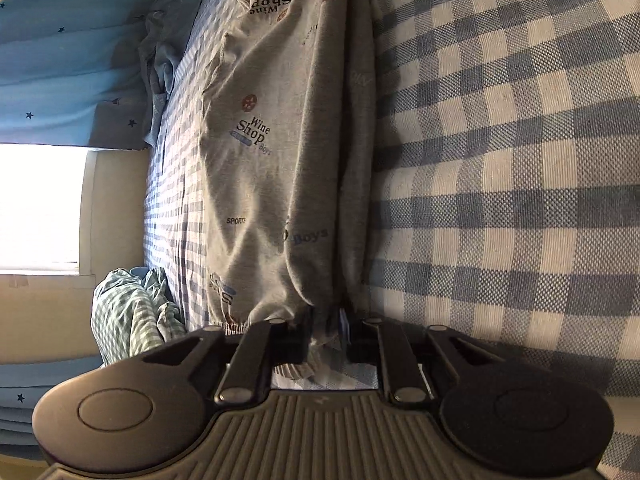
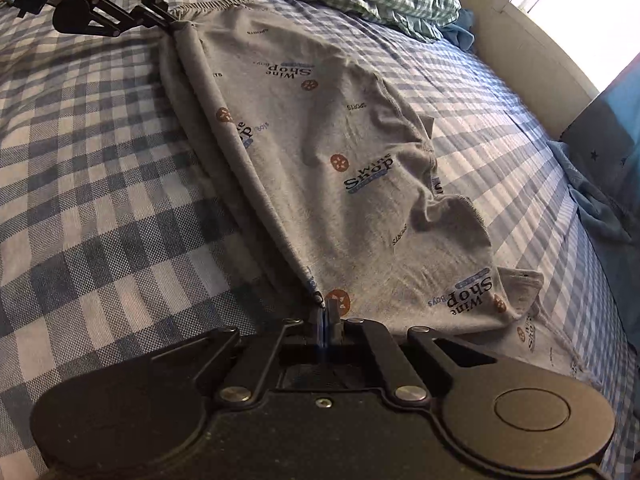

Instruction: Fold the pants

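Right wrist view: the pants (image 2: 320,152) are pinched at both ends by each gripper's fingers, stretched so the fold lies straight on the bed (image 2: 100,168).

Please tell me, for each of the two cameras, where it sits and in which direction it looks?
Left wrist: sits on the left gripper, looks along the grey pants from the waistband end; only its own fingers show.
Right wrist: sits on the right gripper, looks back from the leg end; the left gripper shows far off.
Shared: pants, checked bedsheet, window.
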Available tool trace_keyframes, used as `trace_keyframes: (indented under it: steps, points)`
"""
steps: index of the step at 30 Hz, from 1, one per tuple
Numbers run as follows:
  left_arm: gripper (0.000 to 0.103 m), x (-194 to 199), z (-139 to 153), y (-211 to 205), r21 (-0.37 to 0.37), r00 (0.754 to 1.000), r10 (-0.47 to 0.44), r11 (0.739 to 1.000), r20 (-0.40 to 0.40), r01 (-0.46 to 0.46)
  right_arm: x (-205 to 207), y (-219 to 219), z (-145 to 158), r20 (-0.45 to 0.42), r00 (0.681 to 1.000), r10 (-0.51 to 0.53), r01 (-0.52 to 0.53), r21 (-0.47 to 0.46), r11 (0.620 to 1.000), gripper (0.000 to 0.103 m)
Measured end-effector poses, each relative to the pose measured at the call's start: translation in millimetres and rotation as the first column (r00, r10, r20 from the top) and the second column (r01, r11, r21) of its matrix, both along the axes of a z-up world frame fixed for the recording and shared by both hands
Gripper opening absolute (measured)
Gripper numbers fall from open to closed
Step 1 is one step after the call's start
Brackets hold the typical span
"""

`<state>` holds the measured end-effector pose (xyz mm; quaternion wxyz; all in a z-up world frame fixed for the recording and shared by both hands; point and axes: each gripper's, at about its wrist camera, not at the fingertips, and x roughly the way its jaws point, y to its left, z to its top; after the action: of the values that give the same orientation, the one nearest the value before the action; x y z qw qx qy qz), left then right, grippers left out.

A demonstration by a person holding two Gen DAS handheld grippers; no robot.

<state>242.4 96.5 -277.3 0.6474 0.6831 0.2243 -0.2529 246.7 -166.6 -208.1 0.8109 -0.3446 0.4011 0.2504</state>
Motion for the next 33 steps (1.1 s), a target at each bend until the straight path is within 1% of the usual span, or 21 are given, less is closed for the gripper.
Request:
trace_keyframes:
  steps: [1,2,4,5,6,7,9,11,12,14,15,16,17,19,21,23,26,29,31,32,33]
  points:
    - [0.042,0,3,0,-0.012,1.000,0.017,1.000,0.002,-0.017,0,1,-3,-0.006,1.000,-0.009,0.009,-0.005,1.000,0.011]
    - [0.051,1,8,-1,-0.031,0.999,0.050,0.998,-0.013,-0.050,-1,1,-4,0.002,1.000,-0.022,0.022,-0.003,1.000,0.015]
    - [0.084,5,23,-3,-0.097,0.989,0.142,0.985,-0.035,-0.145,1,-6,1,0.007,0.998,-0.060,0.060,0.027,0.998,0.035]
    - [0.092,7,31,-4,-0.137,0.980,0.197,0.970,-0.040,-0.201,1,-12,5,0.006,0.996,-0.088,0.088,0.049,0.995,0.059]
    - [0.100,10,41,-7,-0.192,0.962,0.267,0.943,-0.051,-0.271,1,-21,11,0.006,0.992,-0.127,0.126,0.078,0.989,0.077]
    - [0.102,13,51,-9,-0.250,0.940,0.336,0.906,-0.065,-0.341,-1,-31,17,0.007,0.985,-0.171,0.169,0.107,0.980,0.080]
    - [0.103,18,68,-17,-0.351,0.879,0.462,0.808,-0.120,-0.473,-4,-56,27,-0.010,0.965,-0.263,0.262,0.150,0.953,0.086]
    - [0.103,25,85,-31,-0.450,0.793,0.578,0.667,-0.190,-0.594,-11,-83,37,-0.037,0.929,-0.369,0.369,0.197,0.908,0.099]
    - [0.103,30,93,-42,-0.496,0.745,0.621,0.581,-0.242,-0.645,-17,-101,42,-0.054,0.898,-0.437,0.437,0.229,0.870,0.102]
    - [0.103,37,100,-66,-0.539,0.675,0.651,0.450,-0.348,-0.712,-25,-135,49,-0.116,0.828,-0.549,0.557,0.285,0.780,0.102]
    - [0.103,41,102,-83,-0.548,0.655,0.642,0.406,-0.398,-0.731,-29,-154,50,-0.161,0.788,-0.594,0.612,0.311,0.727,0.102]
    - [0.103,42,104,-101,-0.556,0.652,0.625,0.386,-0.429,-0.736,-33,-172,52,-0.203,0.751,-0.629,0.657,0.332,0.677,0.102]
    - [0.103,40,104,-123,-0.567,0.663,0.600,0.382,-0.448,-0.730,-37,-189,52,-0.234,0.716,-0.658,0.693,0.351,0.630,0.102]
    - [0.103,41,105,-171,-0.589,0.706,0.533,0.408,-0.466,-0.698,-43,-221,53,-0.263,0.660,-0.704,0.742,0.377,0.555,0.102]
    - [0.103,38,101,-222,-0.608,0.764,0.449,0.467,-0.463,-0.642,-43,-254,51,-0.293,0.616,-0.731,0.775,0.394,0.495,0.102]
    - [0.103,34,95,-271,-0.618,0.814,0.384,0.530,-0.436,-0.581,-35,-284,48,-0.324,0.592,-0.738,0.792,0.403,0.458,0.102]
    - [0.103,37,85,-337,-0.607,0.866,0.319,0.619,-0.385,-0.498,-10,-330,43,-0.346,0.596,-0.725,0.788,0.427,0.445,0.102]
    - [0.103,34,66,-399,-0.544,0.918,0.280,0.741,-0.282,-0.393,27,-370,40,-0.355,0.621,-0.699,0.770,0.446,0.457,0.102]
    - [0.102,33,51,-431,-0.477,0.946,0.253,0.818,-0.201,-0.320,56,-397,37,-0.381,0.636,-0.672,0.759,0.470,0.451,0.102]
    - [0.101,32,45,-443,-0.450,0.956,0.238,0.844,-0.174,-0.292,68,-407,35,-0.398,0.637,-0.660,0.758,0.479,0.443,0.102]
    - [0.093,32,38,-454,-0.421,0.962,0.219,0.867,-0.160,-0.268,83,-418,32,-0.423,0.636,-0.645,0.760,0.489,0.428,0.102]
